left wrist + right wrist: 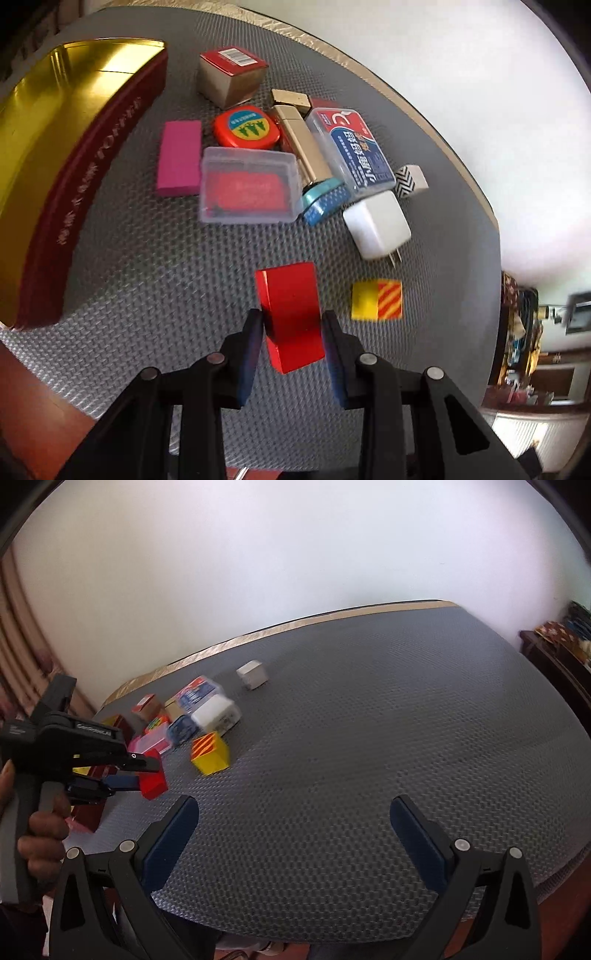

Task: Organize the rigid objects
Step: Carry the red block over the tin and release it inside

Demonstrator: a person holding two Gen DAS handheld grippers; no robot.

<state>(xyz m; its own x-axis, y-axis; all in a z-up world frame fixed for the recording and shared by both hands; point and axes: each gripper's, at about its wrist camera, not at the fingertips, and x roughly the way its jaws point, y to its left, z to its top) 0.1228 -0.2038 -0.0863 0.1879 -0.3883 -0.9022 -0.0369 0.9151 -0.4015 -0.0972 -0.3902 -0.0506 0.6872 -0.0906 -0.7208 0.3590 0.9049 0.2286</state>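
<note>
At the left edge of the grey textured mat [155,266] a long red tin with a gold inside [55,155] is lying open. Just right of it a magenta block [179,158] is resting flat, with a clear plastic case holding something red [249,186] touching its right side. Behind these, a red-topped cardboard box [232,75] is sitting toward the far edge, and an orange round-cornered tin [246,127] is lying between that box and the clear case. Further right, a gold bar-shaped object [306,144], a blue-and-red labelled clear box [351,147], a teal tape roll [321,197] and a white plug adapter [376,225] are crowding together, touching one another. A black-and-white zigzag cube [410,179] is sitting just beside them, nearer the mat's right edge.

Closer in, the left gripper [291,325] is clamping a red block [291,306] between its blue pads, the jaws drawn in tight on its two sides; the block is hanging tilted above the mat. A yellow cube with red stripes [376,299] is resting on the mat just right of it.

In the right wrist view, a hand [40,830] is gripping the left tool's handle at the left edge. The right gripper [295,823] is hovering over bare mat with its jaws spread wide, holding nothing.
</note>
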